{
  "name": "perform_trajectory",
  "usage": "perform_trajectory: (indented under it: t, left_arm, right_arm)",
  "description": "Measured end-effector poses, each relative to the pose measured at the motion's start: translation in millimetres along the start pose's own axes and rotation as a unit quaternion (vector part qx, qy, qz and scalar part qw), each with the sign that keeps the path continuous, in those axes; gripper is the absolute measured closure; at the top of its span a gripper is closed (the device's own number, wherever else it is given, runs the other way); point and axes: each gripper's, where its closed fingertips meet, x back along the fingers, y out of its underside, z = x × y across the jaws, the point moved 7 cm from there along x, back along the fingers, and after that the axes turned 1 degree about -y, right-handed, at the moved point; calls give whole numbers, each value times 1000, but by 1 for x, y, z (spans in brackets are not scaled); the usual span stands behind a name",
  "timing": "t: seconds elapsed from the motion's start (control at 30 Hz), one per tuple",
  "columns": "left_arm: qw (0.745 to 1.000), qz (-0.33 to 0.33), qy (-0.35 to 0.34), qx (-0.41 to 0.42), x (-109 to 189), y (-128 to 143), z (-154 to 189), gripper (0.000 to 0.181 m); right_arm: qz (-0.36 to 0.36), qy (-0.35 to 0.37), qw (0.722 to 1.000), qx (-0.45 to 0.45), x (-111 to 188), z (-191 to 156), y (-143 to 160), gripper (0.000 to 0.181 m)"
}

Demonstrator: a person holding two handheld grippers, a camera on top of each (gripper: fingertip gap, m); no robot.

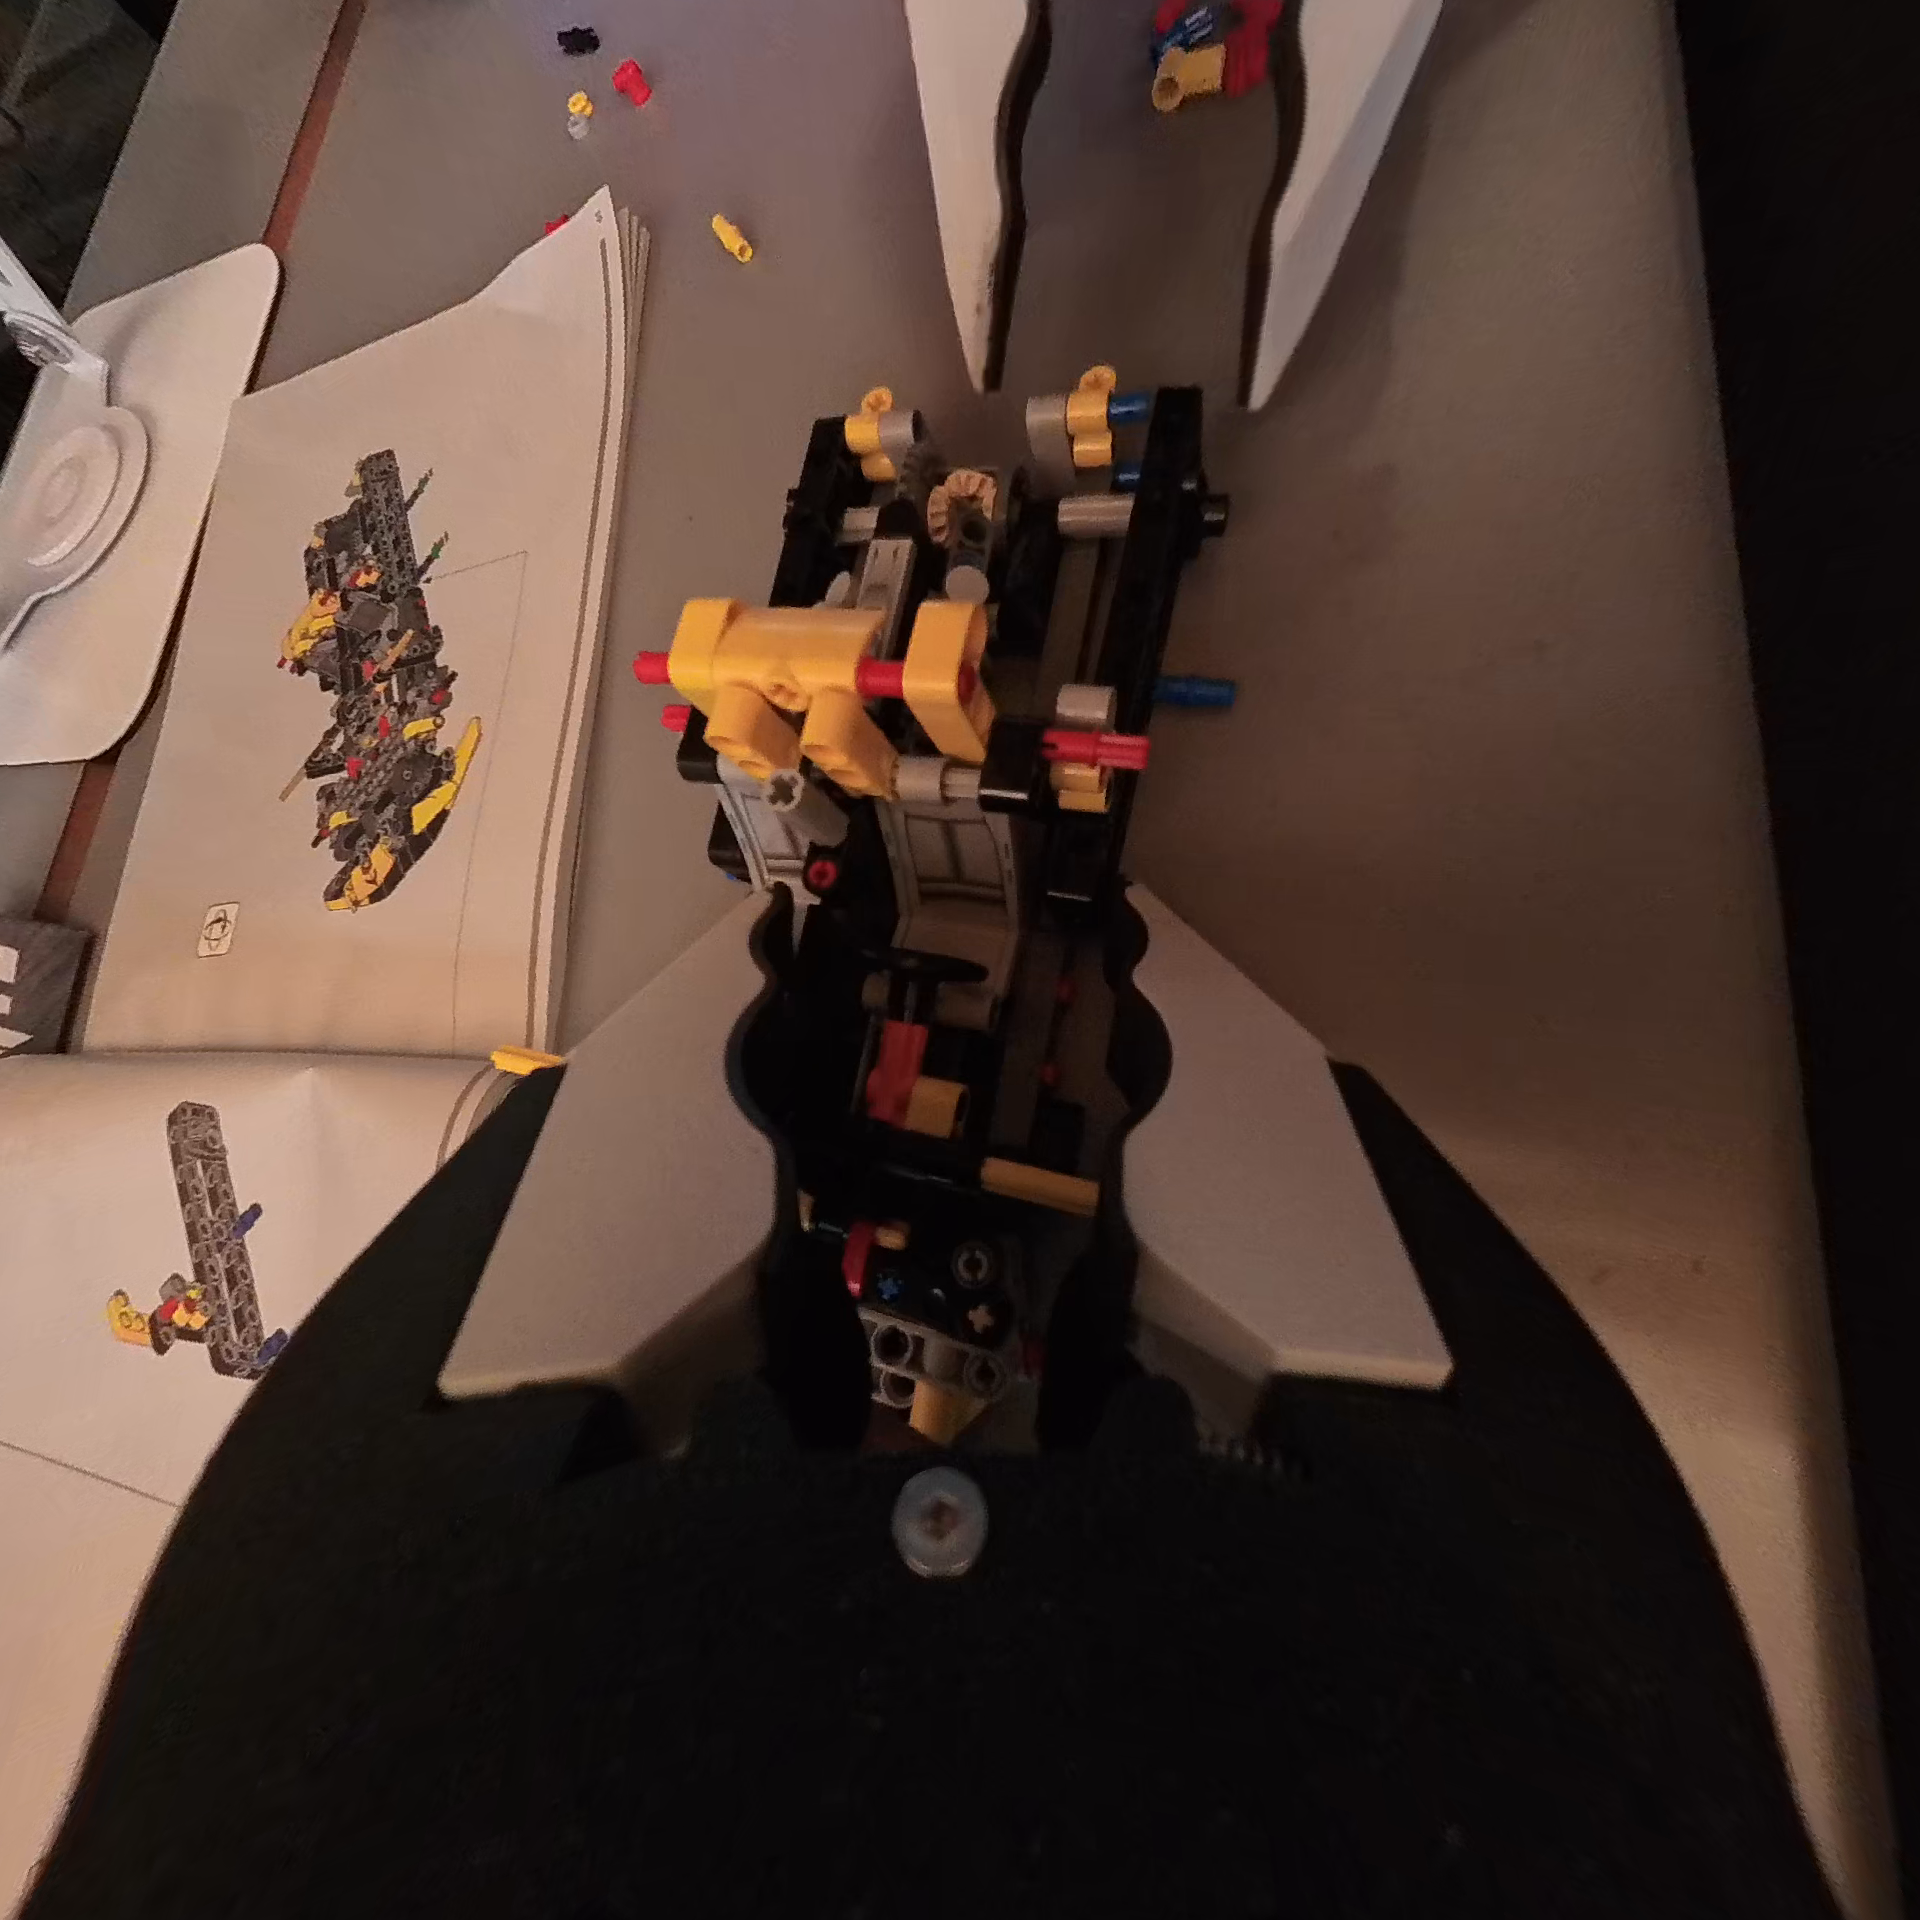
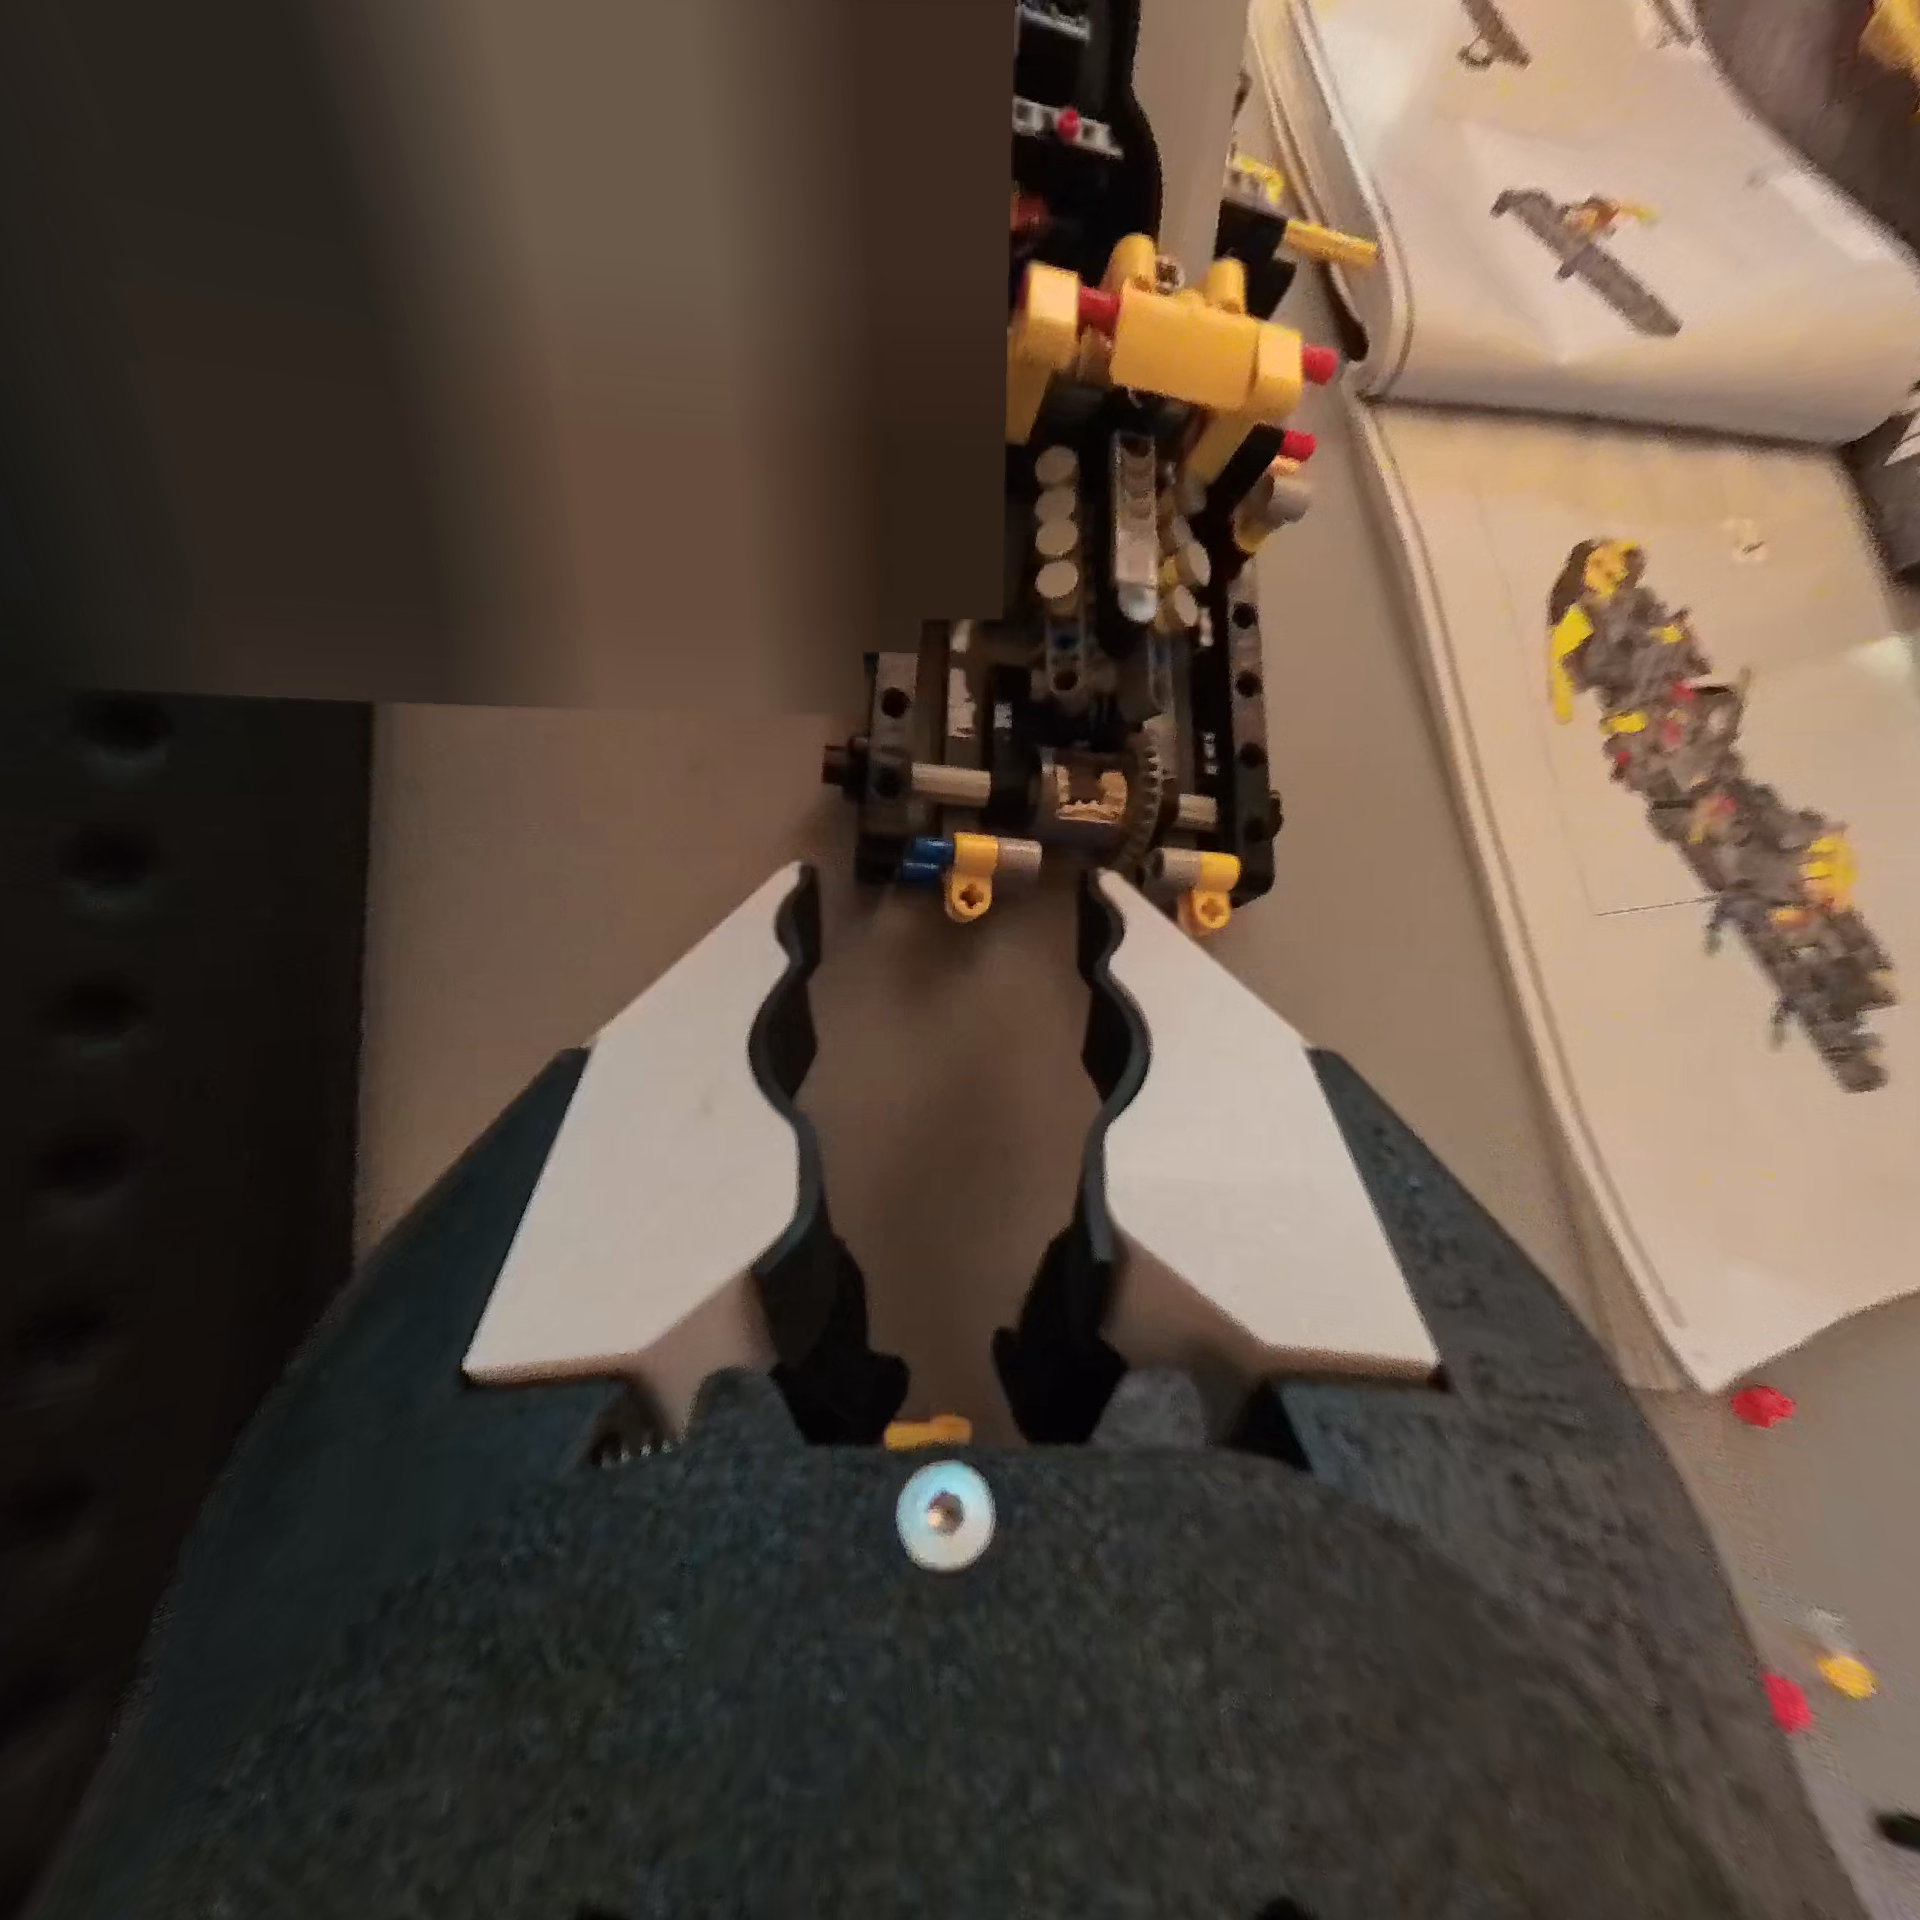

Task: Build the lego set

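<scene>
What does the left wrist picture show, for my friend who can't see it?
The left claw is shut on a black, grey and yellow lego model held over a grey table. An open instruction booklet lies to its left, loose small pieces farther off, and the right claw opposite.

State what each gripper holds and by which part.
The left gripper clamps the black-and-yellow lego model by its near, rear end, between the fingers. The right gripper is open and holds nothing.
</scene>
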Motion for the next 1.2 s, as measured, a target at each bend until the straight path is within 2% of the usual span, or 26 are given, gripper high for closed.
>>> perform_trajectory:
  t: [0.07, 0.13, 0.2, 0.27, 0.9, 1.2]
  left_arm:
    - [1000, 0, 0, 0, 0, 0, 0, 121]
    - [1000, 0, -1, 0, 0, 0, 0, 121]
    - [1000, 1, -2, -2, 0, 0, 0, 121]
    - [1000, 2, -5, -3, 0, -1, 1, 120]
    - [1000, -3, -14, -4, -1, -2, 1, 120]
    - [999, -17, -28, -5, -4, -3, 3, 116]
  right_arm:
    - [4, -23, 999, -29, -5, 0, -1, 126]
    - [2, -35, 998, -54, -10, 2, -2, 126]
    - [3, -42, 997, -72, -12, 3, -2, 141]
    - [6, -33, 997, -67, -12, 5, 0, 148]
    - [3, -29, 999, -46, -12, 6, 1, 150]
    - [29, -57, 997, -48, -13, 11, 4, 150]
